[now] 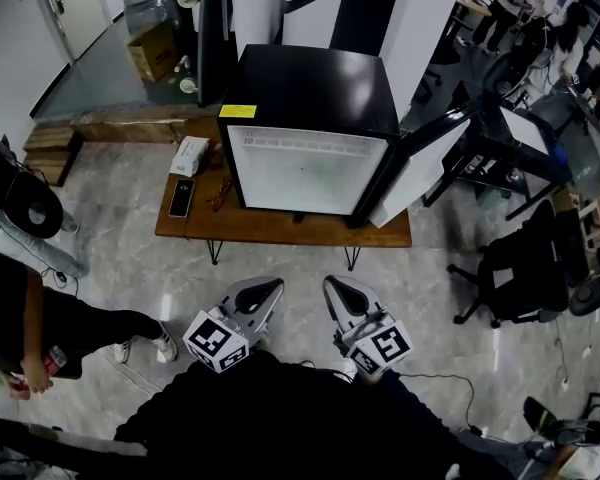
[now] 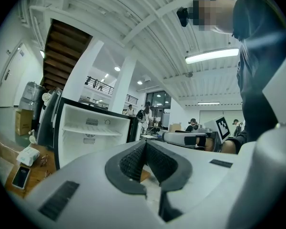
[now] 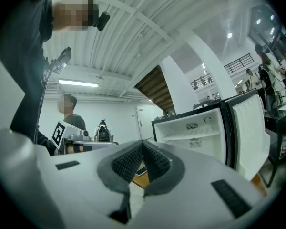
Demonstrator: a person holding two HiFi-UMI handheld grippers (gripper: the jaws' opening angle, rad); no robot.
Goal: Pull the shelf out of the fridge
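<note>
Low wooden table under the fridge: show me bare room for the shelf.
Bare: narrow front strip of the low wooden table before the black mini fridge, and the grey tiled floor nearer you. Crowded: the table's left end, with black phone and white box.

Low wooden table (image 1: 280, 230) on thin metal legs, standing on pale marbled floor (image 1: 130, 268). Black fridge (image 1: 310, 118) sits on the table's centre-right, door swung open toward 4 o'clock. From the fridge, white box (image 1: 189, 155) at 9 o'clock, dark phone (image 1: 181, 198) at 8 o'clock lying flat. Small dark item (image 1: 218, 194) just beside the phone, too small to identify.
</note>
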